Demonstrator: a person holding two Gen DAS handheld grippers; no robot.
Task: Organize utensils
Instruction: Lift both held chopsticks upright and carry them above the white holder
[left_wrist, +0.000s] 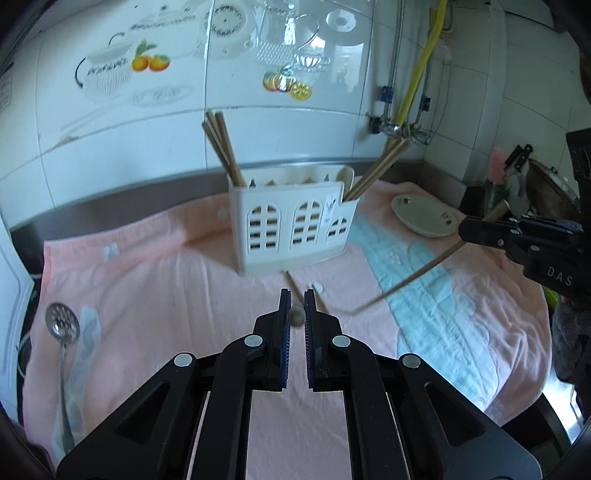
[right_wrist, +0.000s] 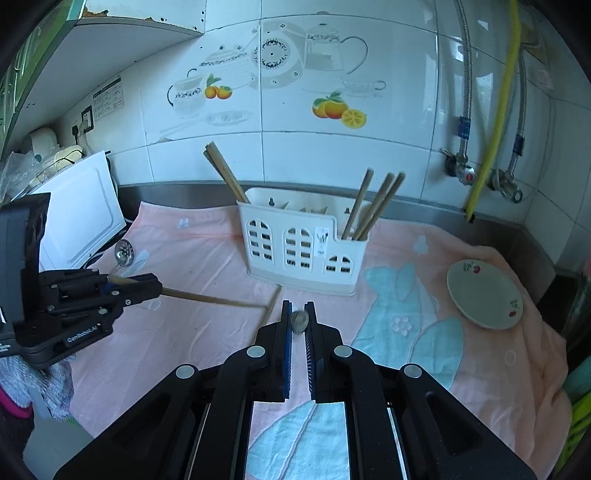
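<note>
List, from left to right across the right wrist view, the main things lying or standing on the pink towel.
Slotted spoon → left gripper holding a chopstick → white utensil holder → flowered plate.

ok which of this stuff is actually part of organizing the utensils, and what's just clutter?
Job:
utensil holder
chopsticks in holder
left-held chopstick
right-held chopstick
slotted spoon

Lying about:
plate
towel
yellow hose

pink towel (right_wrist: 207, 258) (counter cover): caddy (right_wrist: 303, 251), plate (right_wrist: 484, 295), skimmer (right_wrist: 123, 253)
</note>
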